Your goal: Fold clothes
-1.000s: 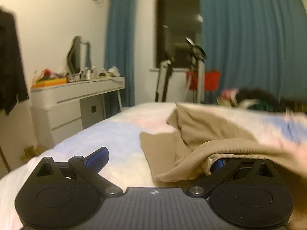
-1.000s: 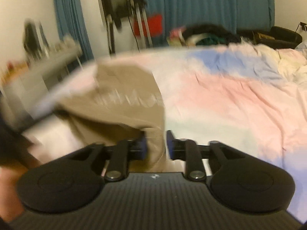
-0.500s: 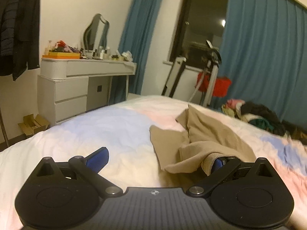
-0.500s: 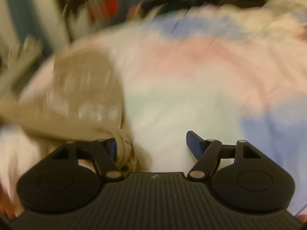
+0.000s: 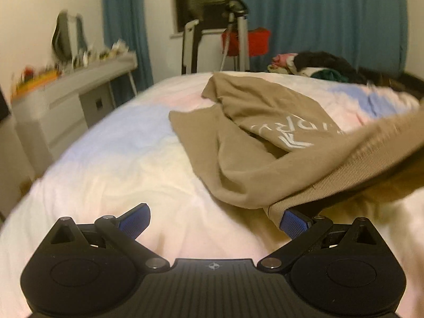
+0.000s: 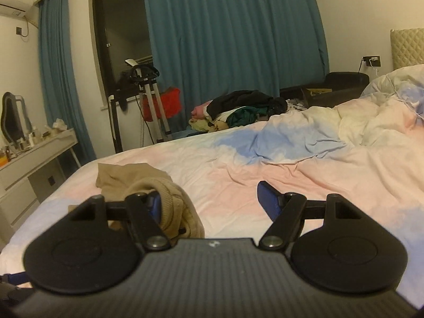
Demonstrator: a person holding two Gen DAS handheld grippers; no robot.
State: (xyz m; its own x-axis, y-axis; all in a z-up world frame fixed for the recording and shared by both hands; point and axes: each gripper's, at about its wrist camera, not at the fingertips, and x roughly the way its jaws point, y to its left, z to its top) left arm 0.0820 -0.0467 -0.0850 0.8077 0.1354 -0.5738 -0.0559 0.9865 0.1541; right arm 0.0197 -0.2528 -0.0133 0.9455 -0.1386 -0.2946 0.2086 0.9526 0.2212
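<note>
Bedspread point(image 6: 304, 175) holds one tan sweatshirt point(image 5: 254, 143) — both grippers' fingers point(image 5: 133, 218) spread wide.

Tan sweatshirt point(image 5: 265, 122) with white lettering on a pink, blue and cream bedspread point(image 5: 127, 153); teal curtains point(image 6: 233, 39).

A dim bedroom is rendered in warm yellowish indoor light; fisheye edges are bowed and vignetted, and the left view is smeared by motion blur.

Teal curtains point(image 6: 233, 42) flank a dark window point(image 6: 119, 39); white dresser point(image 6: 31, 159), possibly cluttered, left.
</note>
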